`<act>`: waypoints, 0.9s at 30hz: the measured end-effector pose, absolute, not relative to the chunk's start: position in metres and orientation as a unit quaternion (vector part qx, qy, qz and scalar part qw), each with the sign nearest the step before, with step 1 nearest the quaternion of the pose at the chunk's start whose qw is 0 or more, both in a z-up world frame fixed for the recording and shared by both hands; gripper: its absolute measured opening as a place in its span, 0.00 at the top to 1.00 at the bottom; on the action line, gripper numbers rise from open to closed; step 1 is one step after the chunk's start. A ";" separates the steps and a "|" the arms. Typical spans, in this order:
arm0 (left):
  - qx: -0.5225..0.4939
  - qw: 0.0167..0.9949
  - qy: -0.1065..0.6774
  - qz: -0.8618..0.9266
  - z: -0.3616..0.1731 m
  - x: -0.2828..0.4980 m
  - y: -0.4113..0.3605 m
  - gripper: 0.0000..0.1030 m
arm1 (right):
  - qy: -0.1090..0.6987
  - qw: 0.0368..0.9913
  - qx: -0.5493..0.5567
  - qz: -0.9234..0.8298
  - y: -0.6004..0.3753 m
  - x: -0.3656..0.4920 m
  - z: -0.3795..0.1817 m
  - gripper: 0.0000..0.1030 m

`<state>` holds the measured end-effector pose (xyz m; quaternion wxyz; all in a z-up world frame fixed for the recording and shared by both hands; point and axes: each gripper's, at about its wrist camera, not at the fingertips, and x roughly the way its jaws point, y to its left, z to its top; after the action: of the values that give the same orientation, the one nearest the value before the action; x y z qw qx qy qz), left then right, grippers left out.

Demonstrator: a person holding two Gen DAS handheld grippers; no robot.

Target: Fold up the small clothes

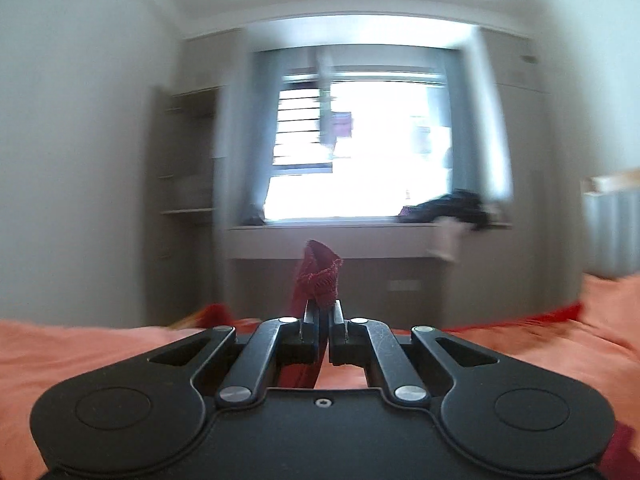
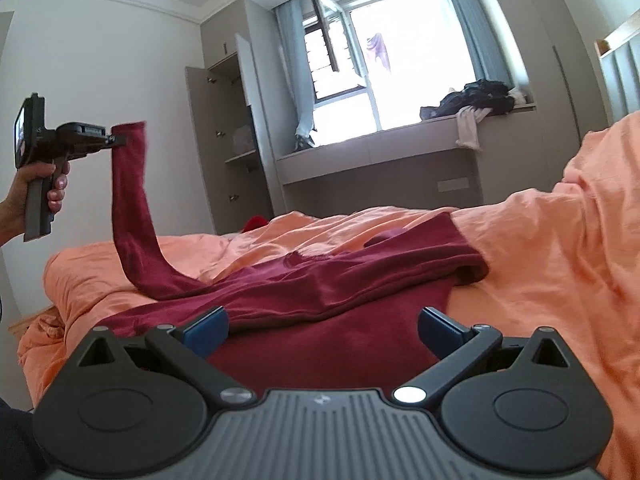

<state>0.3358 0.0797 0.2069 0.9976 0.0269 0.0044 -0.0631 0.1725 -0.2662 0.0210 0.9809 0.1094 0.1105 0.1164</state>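
Observation:
A dark red long-sleeved garment point(image 2: 320, 300) lies on the orange bedspread point(image 2: 560, 248). My left gripper point(image 1: 323, 312) is shut on the cuff of one sleeve point(image 1: 318, 276). In the right wrist view the left gripper point(image 2: 114, 140) holds that sleeve point(image 2: 128, 200) raised high above the left side of the bed. My right gripper point(image 2: 323, 326) is open and empty, low over the garment's body, with blue pads point(image 2: 206, 326) either side of the cloth. The other sleeve point(image 2: 420, 256) lies folded across the garment.
A window bench point(image 2: 400, 140) with a pile of dark clothes point(image 2: 476, 98) stands beyond the bed. An open wardrobe point(image 2: 228, 152) is at the left. A small red item point(image 2: 256, 223) lies at the bed's far edge.

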 end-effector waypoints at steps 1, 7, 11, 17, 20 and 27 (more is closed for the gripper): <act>0.032 0.996 0.007 -0.082 0.202 0.336 0.065 0.97 | 0.109 0.981 0.111 0.113 -0.268 0.170 0.022 0.00; 0.056 0.980 0.045 -0.188 0.170 0.309 -0.021 0.97 | 0.102 0.984 0.120 0.089 -0.286 0.152 0.024 0.00; 0.051 0.963 0.099 -0.247 0.128 0.294 -0.060 0.96 | 0.104 0.983 0.133 0.072 -0.298 0.144 0.021 0.00; 0.070 0.929 0.190 -0.309 0.057 0.268 -0.086 0.96 | 0.110 0.981 0.149 0.052 -0.313 0.137 0.016 0.00; 0.088 0.917 0.230 -0.314 0.033 0.263 -0.089 0.92 | 0.115 0.980 0.155 0.051 -0.315 0.138 0.012 0.00; 0.049 0.890 0.292 -0.347 0.018 0.269 -0.061 0.49 | 0.122 0.978 0.158 0.065 -0.303 0.152 0.006 0.00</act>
<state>0.2689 -0.0606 0.0183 0.8901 0.0491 0.2917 -0.3467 0.1525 -0.3033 0.0065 0.9777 0.1582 0.1220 0.0650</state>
